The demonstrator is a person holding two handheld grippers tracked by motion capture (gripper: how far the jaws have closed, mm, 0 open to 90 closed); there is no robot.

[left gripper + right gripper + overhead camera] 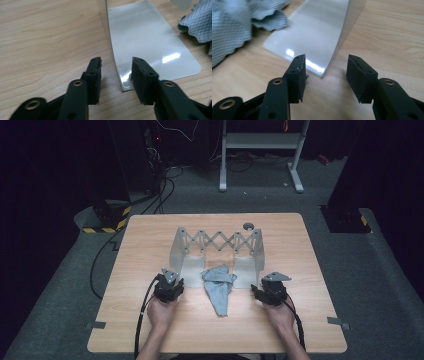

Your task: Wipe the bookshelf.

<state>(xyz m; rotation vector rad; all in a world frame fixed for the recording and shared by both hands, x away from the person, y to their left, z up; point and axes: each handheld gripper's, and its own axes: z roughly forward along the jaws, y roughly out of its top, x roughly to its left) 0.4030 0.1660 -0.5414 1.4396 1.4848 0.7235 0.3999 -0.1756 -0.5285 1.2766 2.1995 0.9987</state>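
A grey folding rack [220, 242] with a scissor lattice back and two side panels stands mid-table. A crumpled blue-grey cloth [218, 285] lies between its feet and trails toward me. My left gripper [170, 282] is open at the rack's left near corner. In the left gripper view its jaws [116, 62] stand on either side of the side panel's near edge, beside the glossy foot plate [147, 42], with the cloth [197, 22] at the far right. My right gripper [270, 289] is open, straddling [326, 58] the right foot plate's [317, 30] corner, cloth [234, 22] at left.
The wooden table [150, 330] has bare room in front of and beside the rack. A small round dark disc [248, 226] sits behind the rack. Grey tape tabs [95, 325] mark the table's near edges. Cables [100, 265] run on the floor at left, and a white frame [260, 140] stands behind.
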